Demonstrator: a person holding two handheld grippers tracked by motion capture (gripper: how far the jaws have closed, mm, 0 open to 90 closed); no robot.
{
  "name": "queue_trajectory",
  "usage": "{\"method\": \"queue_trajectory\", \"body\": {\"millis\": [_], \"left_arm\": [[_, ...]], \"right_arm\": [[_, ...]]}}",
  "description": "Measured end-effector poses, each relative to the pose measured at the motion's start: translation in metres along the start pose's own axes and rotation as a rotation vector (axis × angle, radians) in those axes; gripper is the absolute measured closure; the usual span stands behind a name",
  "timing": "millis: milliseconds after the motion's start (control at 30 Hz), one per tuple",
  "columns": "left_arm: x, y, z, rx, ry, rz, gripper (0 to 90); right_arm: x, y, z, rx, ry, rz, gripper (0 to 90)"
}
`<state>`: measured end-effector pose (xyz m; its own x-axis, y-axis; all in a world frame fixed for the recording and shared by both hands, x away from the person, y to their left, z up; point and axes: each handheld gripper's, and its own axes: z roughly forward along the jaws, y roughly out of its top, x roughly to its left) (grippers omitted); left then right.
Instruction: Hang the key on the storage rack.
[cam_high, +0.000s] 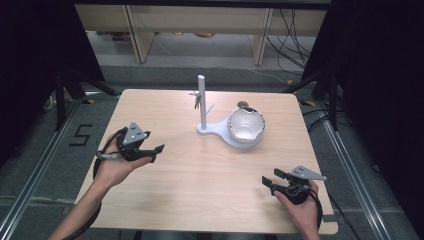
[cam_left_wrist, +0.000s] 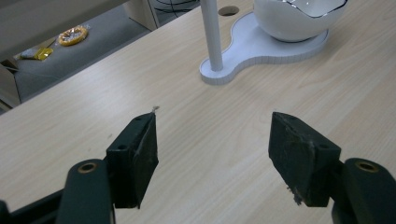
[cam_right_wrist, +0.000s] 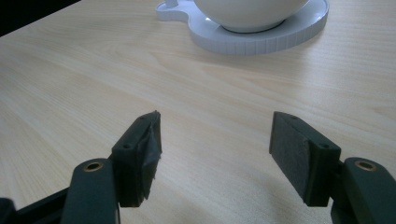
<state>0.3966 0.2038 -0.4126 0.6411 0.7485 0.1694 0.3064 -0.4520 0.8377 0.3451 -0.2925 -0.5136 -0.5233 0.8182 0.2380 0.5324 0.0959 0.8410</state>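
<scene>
The left gripper (cam_high: 150, 150) is held at about 9 o'clock on the surface (cam_high: 200, 180), the right gripper (cam_high: 275, 181) at about 5 o'clock; each is gripped in a hand, jaws spread wide with nothing between them. A white bowl (cam_high: 245, 125) is seated on a white stand (cam_high: 215, 131) near 12 o'clock, well apart from both grippers. A thin post (cam_high: 201, 100) with small pegs is seen rising from the stand in the high view; in the left gripper view the post (cam_left_wrist: 211, 32) is cut off at the top, and the bowl (cam_left_wrist: 299, 18) is shown with a dark rim line. In the right gripper view the bowl's underside (cam_right_wrist: 252, 11) and the stand's ribbed edge (cam_right_wrist: 261, 42) are seen.

The surface is pale wood. Beyond it, grey floor, wooden shelving legs (cam_high: 137, 35), trailing cables (cam_high: 295, 35) and black curtains are seen. A yellow ring (cam_left_wrist: 73, 35) lies on the floor.
</scene>
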Motion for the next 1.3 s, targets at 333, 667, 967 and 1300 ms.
{"method": "queue_trajectory", "body": {"millis": [333, 667, 967, 1300], "left_arm": [[-0.006, -0.054, -0.009, 0.031, 0.013, -0.053, 32.7], [-0.015, -0.104, -0.009, -0.025, 0.021, -0.177, 32.7], [-0.019, -0.124, -0.008, -0.1, 0.073, -0.219, 32.7], [-0.025, -0.131, -0.005, -0.146, 0.109, -0.184, 32.8]], "right_arm": [[-0.003, 0.0, 0.002, -0.006, -0.003, -0.051, 35.2], [-0.004, 0.0, 0.002, -0.01, -0.008, -0.06, 35.2], [-0.003, 0.0, 0.003, -0.011, -0.011, -0.056, 35.3], [-0.001, 0.0, 0.002, -0.006, -0.001, -0.053, 35.3]]}}
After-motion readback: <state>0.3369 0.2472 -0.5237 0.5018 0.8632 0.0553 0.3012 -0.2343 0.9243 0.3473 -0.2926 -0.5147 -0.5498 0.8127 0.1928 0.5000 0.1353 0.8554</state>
